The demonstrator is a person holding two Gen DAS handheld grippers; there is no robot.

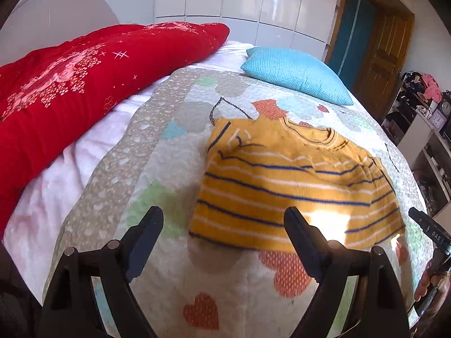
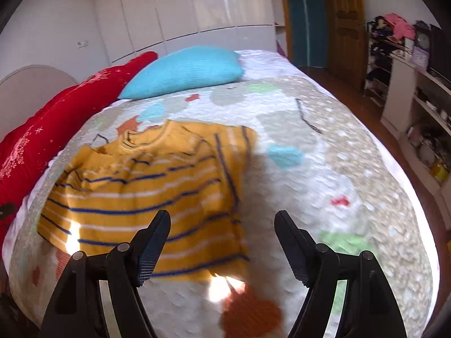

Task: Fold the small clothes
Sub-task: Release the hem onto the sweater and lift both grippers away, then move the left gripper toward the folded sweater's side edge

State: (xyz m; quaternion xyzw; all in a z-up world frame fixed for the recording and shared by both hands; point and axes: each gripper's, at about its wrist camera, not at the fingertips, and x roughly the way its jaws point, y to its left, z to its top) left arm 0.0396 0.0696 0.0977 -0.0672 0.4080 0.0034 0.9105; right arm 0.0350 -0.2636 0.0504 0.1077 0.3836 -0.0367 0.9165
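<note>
Left gripper: fingers spread apart, holding nothing, above the shirt's near-left hem corner.
Shirt: yellow striped knit, spread mid-quilt toward the near edge; likely soft, light, limp; best pinched at hem corners or shoulders.
Right gripper: fingers apart, holding nothing, above the near-right hem.

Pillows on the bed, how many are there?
1: the blue pillow lies at the bed's far end, beside the red blanket. Others may hide behind that blanket.
</note>
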